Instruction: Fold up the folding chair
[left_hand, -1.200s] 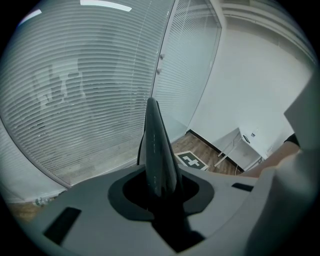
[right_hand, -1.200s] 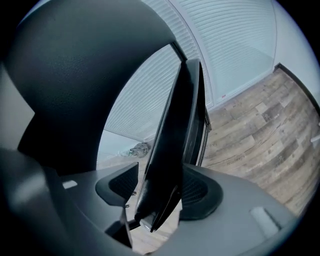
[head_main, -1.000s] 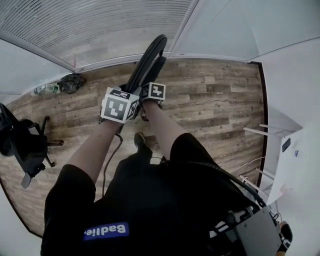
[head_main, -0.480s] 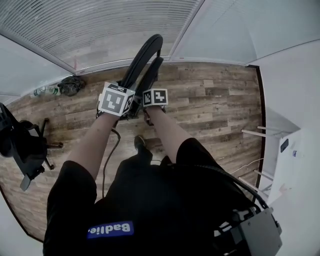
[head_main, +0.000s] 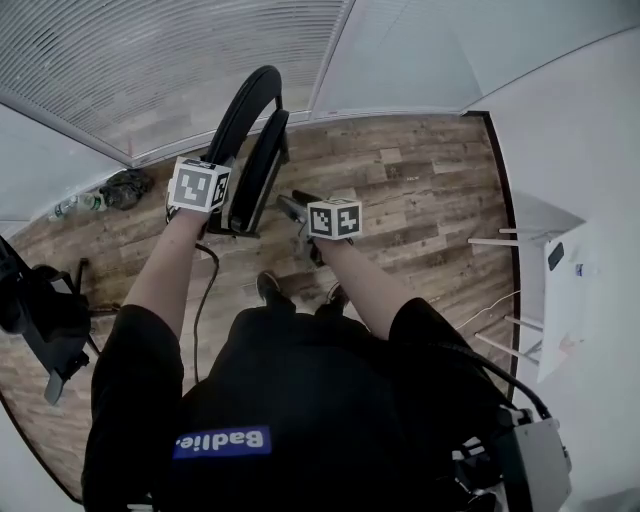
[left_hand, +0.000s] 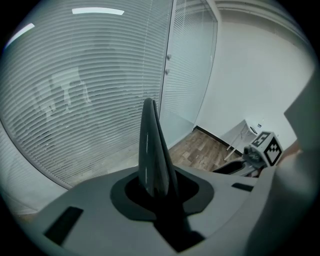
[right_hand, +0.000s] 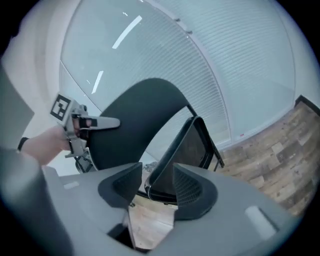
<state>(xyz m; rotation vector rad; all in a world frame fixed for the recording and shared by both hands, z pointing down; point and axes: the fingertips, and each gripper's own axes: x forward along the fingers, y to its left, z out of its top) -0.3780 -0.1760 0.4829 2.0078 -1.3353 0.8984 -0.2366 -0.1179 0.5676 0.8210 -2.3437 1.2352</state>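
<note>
Scene: wood-plank floor (head_main: 430, 200), glass wall with lowered blinds (head_main: 140, 70) behind; operator stands facing it.

Folding chair (head_main: 243, 120): black, on the floor just in front of the glass, to the operator's front-left. Backrest (right_hand: 132, 122) upright. Seat (right_hand: 187, 147) tipped up steeply toward it, with a wedge of gap between the two. Judged partly folded, not flat.

Office chair (head_main: 45, 310) far left and white table (head_main: 565, 290) far right, both well apart from the work. Dark bag (head_main: 125, 188) by the wall.

Left gripper (left_hand: 150, 115): jaws pressed together, nothing between them, aimed at the blinds. The right gripper view shows it beside the backrest's edge; contact cannot be told.

Right gripper (right_hand: 156, 172): jaws spread, nothing clamped. The seat's lower rim lines up with the gap; whether it sits inside cannot be told.

Step in hand (judgement): closing the seat against the backrest.

Next: steady the backrest with the left, push or grip the seat rim with the right, and close the wedge so the frame lies flat. Watch that the legs do not slide on the planks
</note>
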